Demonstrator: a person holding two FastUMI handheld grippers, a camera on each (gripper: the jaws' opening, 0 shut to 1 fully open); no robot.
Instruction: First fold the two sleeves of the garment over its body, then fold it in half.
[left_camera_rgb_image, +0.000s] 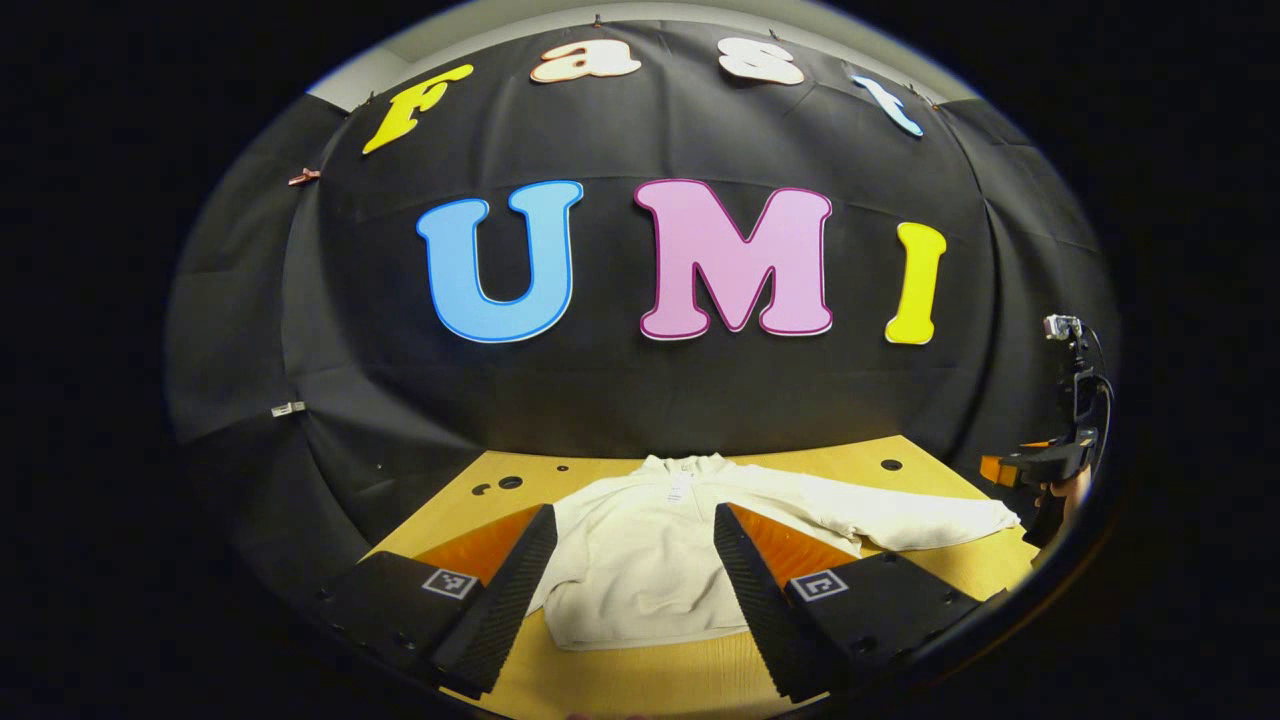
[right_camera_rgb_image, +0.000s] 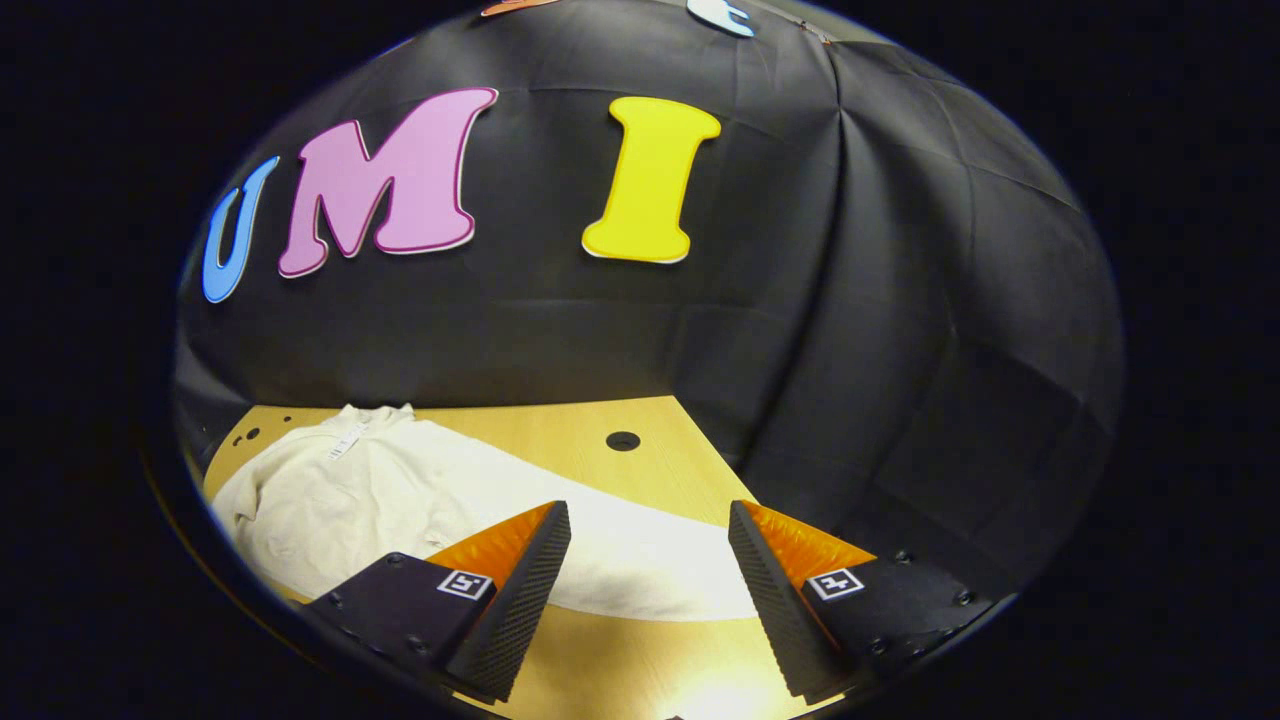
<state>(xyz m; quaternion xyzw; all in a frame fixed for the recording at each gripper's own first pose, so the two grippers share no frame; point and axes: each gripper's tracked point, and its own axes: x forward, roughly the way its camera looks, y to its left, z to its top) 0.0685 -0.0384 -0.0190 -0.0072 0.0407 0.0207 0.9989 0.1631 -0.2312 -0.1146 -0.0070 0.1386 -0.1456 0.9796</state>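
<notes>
A cream-white sweatshirt (left_camera_rgb_image: 640, 570) lies flat on the wooden table (left_camera_rgb_image: 620, 680), its collar toward the back wall. One long sleeve (left_camera_rgb_image: 900, 515) stretches out to the right. My left gripper (left_camera_rgb_image: 632, 520) hovers open above the body, with one finger on each side of it. Farther off at the right edge, a hand holds the right gripper (left_camera_rgb_image: 1010, 465) near the sleeve's cuff. In the right gripper view the sweatshirt (right_camera_rgb_image: 340, 490) lies at the left. Its sleeve (right_camera_rgb_image: 630, 560) runs under my right gripper (right_camera_rgb_image: 649, 512), which is open and holds nothing.
The black cloth wall stands close behind the table and wraps round its right side. Round holes (left_camera_rgb_image: 890, 464) (right_camera_rgb_image: 622, 440) mark the tabletop near the back. Bare wood (right_camera_rgb_image: 620, 660) lies in front of the sleeve.
</notes>
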